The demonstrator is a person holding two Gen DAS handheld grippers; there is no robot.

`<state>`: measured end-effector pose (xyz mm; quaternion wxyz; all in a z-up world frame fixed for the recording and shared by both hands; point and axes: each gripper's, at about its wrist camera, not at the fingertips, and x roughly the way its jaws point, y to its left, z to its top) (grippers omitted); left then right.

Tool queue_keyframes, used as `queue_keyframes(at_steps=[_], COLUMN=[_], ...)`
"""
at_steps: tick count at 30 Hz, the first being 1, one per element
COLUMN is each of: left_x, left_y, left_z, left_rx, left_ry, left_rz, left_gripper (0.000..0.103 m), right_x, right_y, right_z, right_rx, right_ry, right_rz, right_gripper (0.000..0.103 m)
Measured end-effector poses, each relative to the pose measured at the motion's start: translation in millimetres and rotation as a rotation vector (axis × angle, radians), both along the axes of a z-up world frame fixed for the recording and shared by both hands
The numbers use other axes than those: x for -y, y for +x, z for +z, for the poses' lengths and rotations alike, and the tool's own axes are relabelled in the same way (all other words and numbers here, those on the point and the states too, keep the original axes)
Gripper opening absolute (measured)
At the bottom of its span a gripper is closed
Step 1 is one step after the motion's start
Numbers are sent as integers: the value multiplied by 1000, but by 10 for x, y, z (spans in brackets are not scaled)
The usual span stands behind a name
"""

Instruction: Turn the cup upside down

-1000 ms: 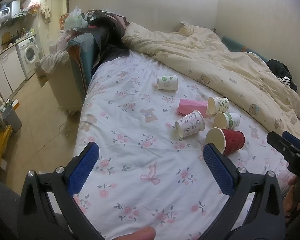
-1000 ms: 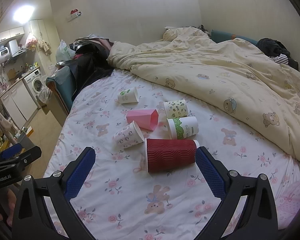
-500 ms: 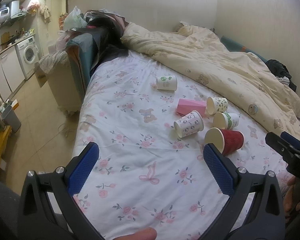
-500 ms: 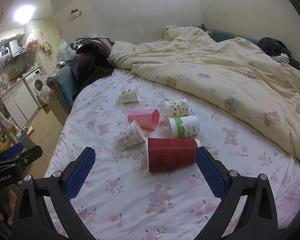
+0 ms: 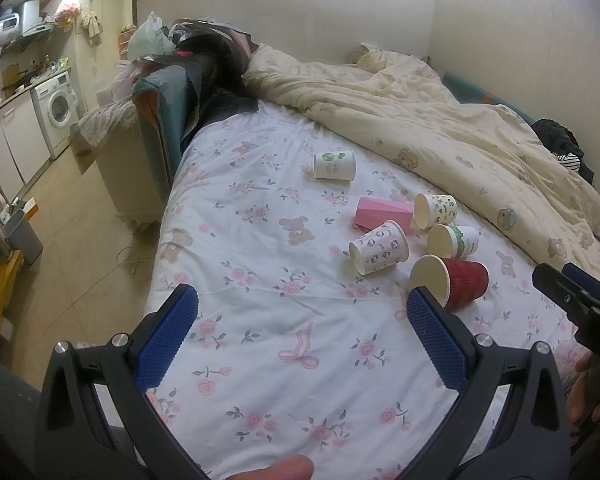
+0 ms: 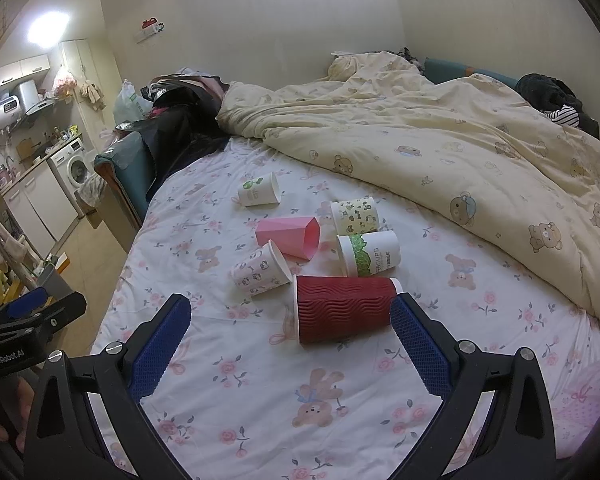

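A cream duvet printed with little bears (image 5: 440,136) lies bunched along the wall side of the bed, over a white sheet with pink flowers (image 5: 260,280). At the head end a teal chair (image 5: 160,120) carries a heap of dark clothes (image 6: 184,128) and a plastic bag (image 5: 148,38), and more dark clothing with a striped piece (image 6: 556,100) sits by the wall. Off on the tiled floor side stand a washing machine (image 5: 58,108), white cupboards (image 5: 8,136) and a grey bin (image 5: 22,236).

Left gripper (image 5: 300,320) and right gripper (image 6: 290,330) — jaws spread wide, holding nothing.
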<state>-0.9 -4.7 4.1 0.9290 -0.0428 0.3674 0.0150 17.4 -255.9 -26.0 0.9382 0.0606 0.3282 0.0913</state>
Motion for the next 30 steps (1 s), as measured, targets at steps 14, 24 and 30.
queue_keyframes(at_steps=[14,24,30], left_x=[4,-3,-2], left_y=[0,0,9], left_z=[3,0,-13], left_rx=[-1,-1,-7], left_ry=[-1,-1,-6], left_rz=[1,0,-2], left_gripper=[103,103,103], right_x=[-7,1,0], right_y=[-7,-3,-8], right_z=[0,4,5], right_rx=[-5,-6,-8], right_ry=[2,5,6], right_rz=[0,1,1], right_gripper=[102,102,102])
